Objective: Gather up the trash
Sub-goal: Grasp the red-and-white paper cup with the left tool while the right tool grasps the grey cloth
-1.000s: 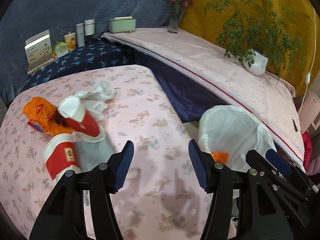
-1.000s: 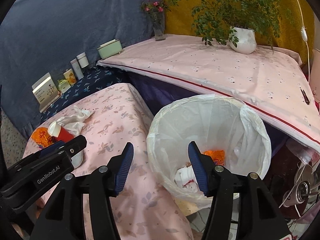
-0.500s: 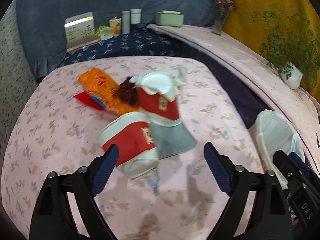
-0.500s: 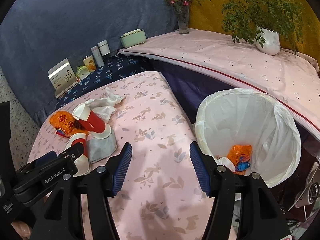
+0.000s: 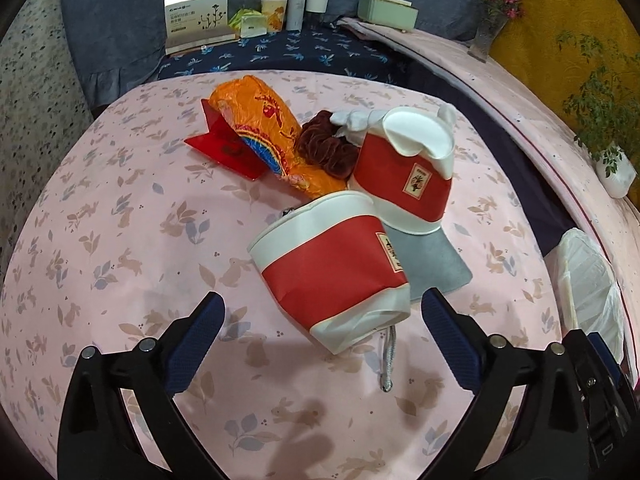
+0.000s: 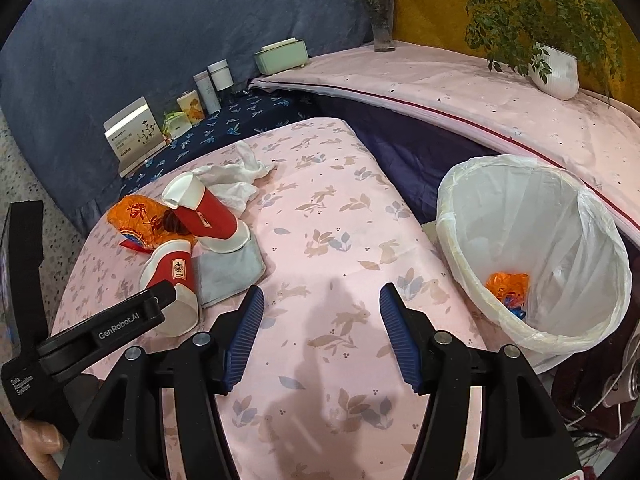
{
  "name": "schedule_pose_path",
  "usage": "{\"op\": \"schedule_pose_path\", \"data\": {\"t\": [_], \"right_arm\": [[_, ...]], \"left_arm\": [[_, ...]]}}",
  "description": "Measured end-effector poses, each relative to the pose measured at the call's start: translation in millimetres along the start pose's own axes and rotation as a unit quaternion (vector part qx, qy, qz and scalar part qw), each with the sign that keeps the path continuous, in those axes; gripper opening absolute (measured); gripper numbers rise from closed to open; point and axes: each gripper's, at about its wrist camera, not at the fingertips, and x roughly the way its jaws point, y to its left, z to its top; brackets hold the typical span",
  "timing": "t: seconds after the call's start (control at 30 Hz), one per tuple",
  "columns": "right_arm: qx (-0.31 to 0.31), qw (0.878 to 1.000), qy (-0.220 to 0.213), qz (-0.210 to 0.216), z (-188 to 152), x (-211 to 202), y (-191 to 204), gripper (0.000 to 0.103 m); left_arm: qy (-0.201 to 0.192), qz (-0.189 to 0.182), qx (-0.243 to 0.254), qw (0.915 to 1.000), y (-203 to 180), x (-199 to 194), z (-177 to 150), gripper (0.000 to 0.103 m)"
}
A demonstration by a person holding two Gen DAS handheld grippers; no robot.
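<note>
A pile lies on the pink cloth table (image 5: pixel 100 240): a near red-and-white pouch (image 5: pixel 332 268) on its side, a second red-and-white pouch (image 5: pixel 404 172) tilted on a grey cloth (image 5: pixel 432 264), an orange wrapper (image 5: pixel 260 120), a dark red scrunchie (image 5: pixel 328 148) and white crumpled tissue (image 6: pixel 236 180). My left gripper (image 5: pixel 322 326) is open and empty, just short of the near pouch. My right gripper (image 6: pixel 322 326) is open and empty over bare cloth, between the pile and the white-lined bin (image 6: pixel 536 252), which holds an orange wrapper (image 6: pixel 508 284).
Boxes and bottles (image 5: pixel 276 12) stand on the dark blue shelf behind. A long pink-covered ledge (image 6: pixel 500 96) carries a potted plant (image 6: pixel 552 68), a flower vase (image 6: pixel 380 20) and a green box (image 6: pixel 282 56). The bin stands off the table's right edge.
My left gripper swung left from the bin side to face the pile, closed in on the near pouch and opened wider. My right gripper pulled back from over the bin to above the table.
</note>
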Motion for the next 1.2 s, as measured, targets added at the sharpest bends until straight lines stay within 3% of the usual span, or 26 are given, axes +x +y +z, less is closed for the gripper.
{"op": "schedule_pose_path", "data": {"t": [0.53, 0.6, 0.7, 0.73, 1.2], "right_arm": [[-0.003, 1.0, 0.015, 0.002, 6.0, 30.2, 19.3, 0.059], [-0.004, 1.0, 0.016, 0.002, 6.5, 33.7, 22.0, 0.059], [-0.003, 1.0, 0.021, 0.004, 6.5, 40.6, 25.0, 0.059], [-0.002, 1.0, 0.023, 0.005, 6.4, 43.3, 26.3, 0.059], [-0.013, 0.998, 0.053, 0.013, 16.5, 90.2, 53.8, 0.057]], "left_arm": [[0.038, 0.008, -0.01, 0.9992, 3.6, 36.8, 12.9, 0.094], [0.045, -0.003, -0.012, 0.9989, 8.1, 38.7, 11.8, 0.091], [0.057, -0.021, -0.018, 0.998, 15.8, 41.9, 11.0, 0.074], [0.06, -0.025, -0.018, 0.9977, 18.4, 42.3, 10.5, 0.075], [0.032, -0.05, -0.013, 0.9981, 46.0, 25.2, 14.9, 0.074]]}}
